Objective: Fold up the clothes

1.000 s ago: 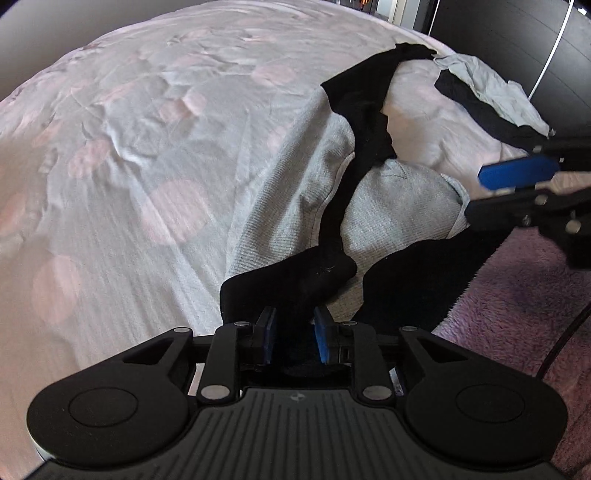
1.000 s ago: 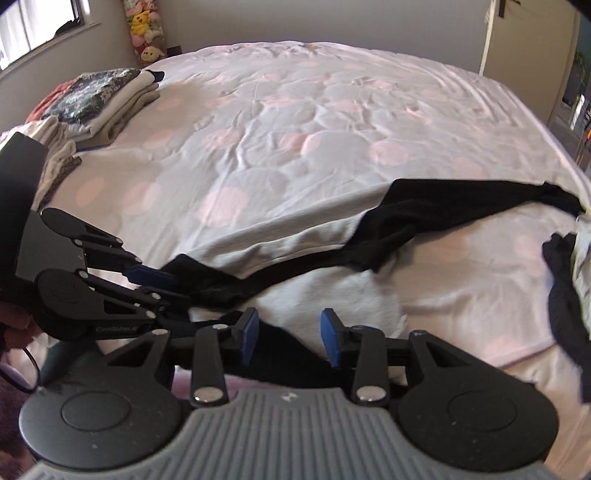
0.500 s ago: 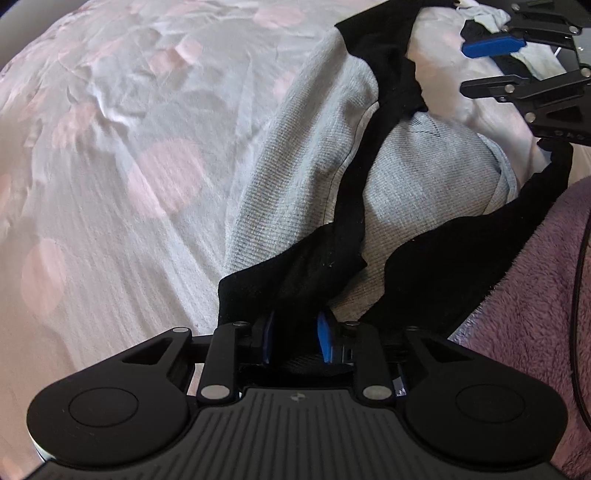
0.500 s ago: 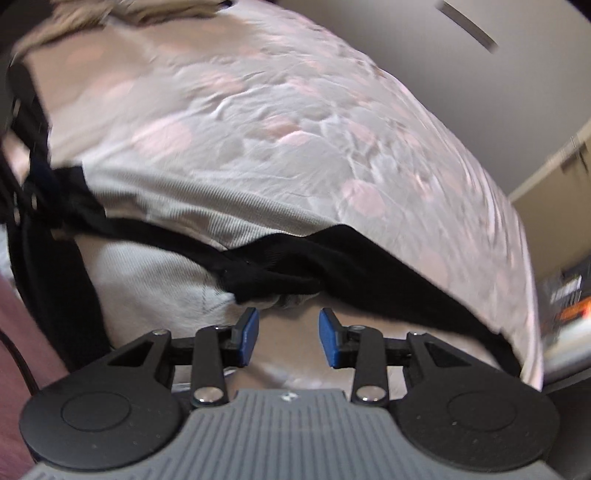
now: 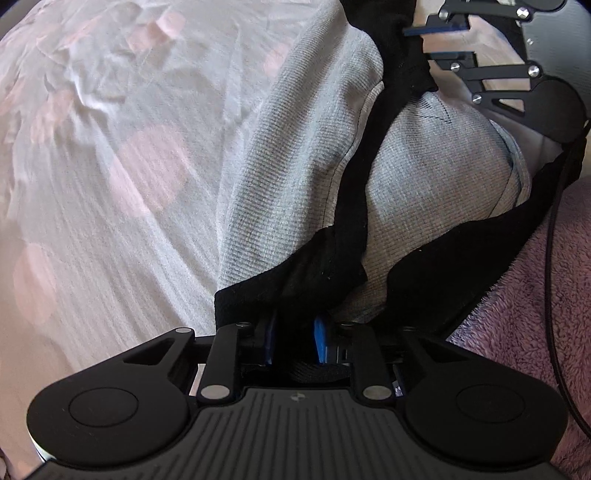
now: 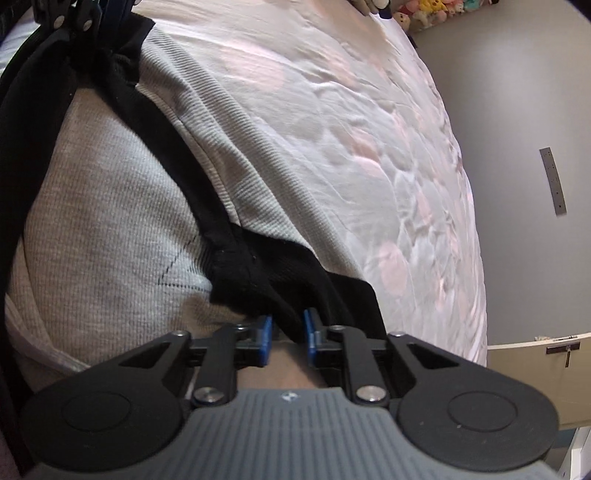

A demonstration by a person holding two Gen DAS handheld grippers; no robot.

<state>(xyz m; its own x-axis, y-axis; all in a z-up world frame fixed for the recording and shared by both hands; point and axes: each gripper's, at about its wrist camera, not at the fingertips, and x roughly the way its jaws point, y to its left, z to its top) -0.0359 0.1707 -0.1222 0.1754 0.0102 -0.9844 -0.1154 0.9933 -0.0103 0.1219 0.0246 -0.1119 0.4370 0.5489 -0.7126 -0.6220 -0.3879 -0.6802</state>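
Note:
A grey waffle-knit garment (image 5: 295, 158) with black bands lies rumpled at the edge of the bed. At the bottom of the left wrist view my left gripper (image 5: 295, 339) points down, its jaws closing tighter on a bunch of the black band (image 5: 321, 266) pinched between its blue pads. Further along the same band my right gripper (image 5: 432, 41) reaches in from the top right. In the right wrist view my right gripper (image 6: 287, 338) has its jaws closing, the black band (image 6: 258, 280) caught between the pads. The left gripper (image 6: 85, 14) shows at the top left corner there.
The bed sheet (image 5: 110, 166) is pale with pink dots and stretches away beyond the garment (image 6: 110, 221). A fluffy purple cover (image 5: 535, 332) and a black cable (image 5: 552, 258) lie at the right. Plush toys (image 6: 424, 11) sit by the grey wall; a beige door (image 6: 535, 354) is at the right.
My right gripper rolled, dropped to the garment and narrowed its jaws around the black band. My left gripper sank a little closer to the cloth, still holding the band.

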